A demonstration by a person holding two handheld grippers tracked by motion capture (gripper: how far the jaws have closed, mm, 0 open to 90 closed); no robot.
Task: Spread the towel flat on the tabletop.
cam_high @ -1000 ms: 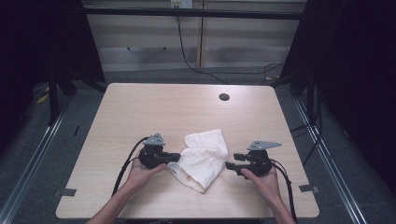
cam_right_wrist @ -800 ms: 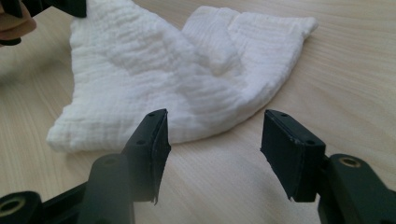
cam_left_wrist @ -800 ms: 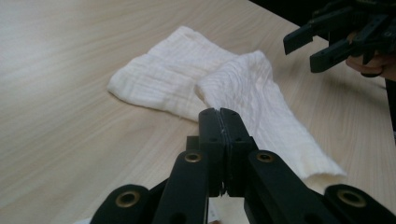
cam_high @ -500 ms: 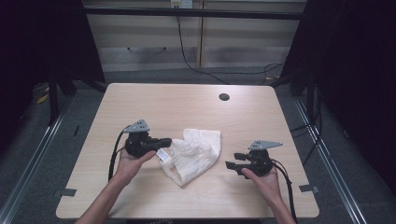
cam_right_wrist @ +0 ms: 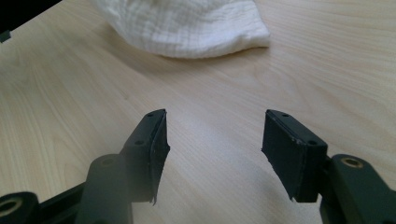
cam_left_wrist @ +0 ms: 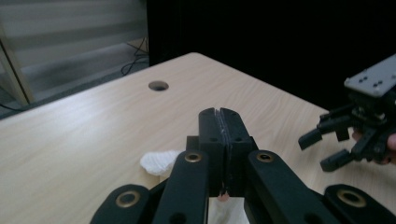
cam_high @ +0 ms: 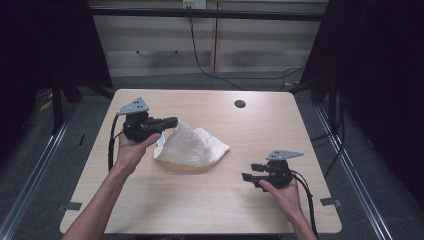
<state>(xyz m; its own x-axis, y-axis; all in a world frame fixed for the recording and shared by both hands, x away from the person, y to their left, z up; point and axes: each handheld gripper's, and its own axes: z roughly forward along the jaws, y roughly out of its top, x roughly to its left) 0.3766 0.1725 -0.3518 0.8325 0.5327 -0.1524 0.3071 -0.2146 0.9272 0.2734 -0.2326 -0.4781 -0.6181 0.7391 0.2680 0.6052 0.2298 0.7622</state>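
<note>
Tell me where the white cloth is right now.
In the high view the white cloth lies left of the table's middle, one corner lifted in the shut left gripper, with the open right gripper apart to its right.

Wood table [cam_high: 200, 200], grey floor [cam_high: 40, 165], dark bkgd.

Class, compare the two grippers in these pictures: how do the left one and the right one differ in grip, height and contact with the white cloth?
The left gripper has its fingers pinched shut on a corner of the white cloth; the right gripper stands open and holds nothing. The left gripper is raised above the table, lifting the cloth into a peak; the right gripper sits low near the tabletop, apart from the cloth. Both are black, hand-held and carry a grey plate.
</note>
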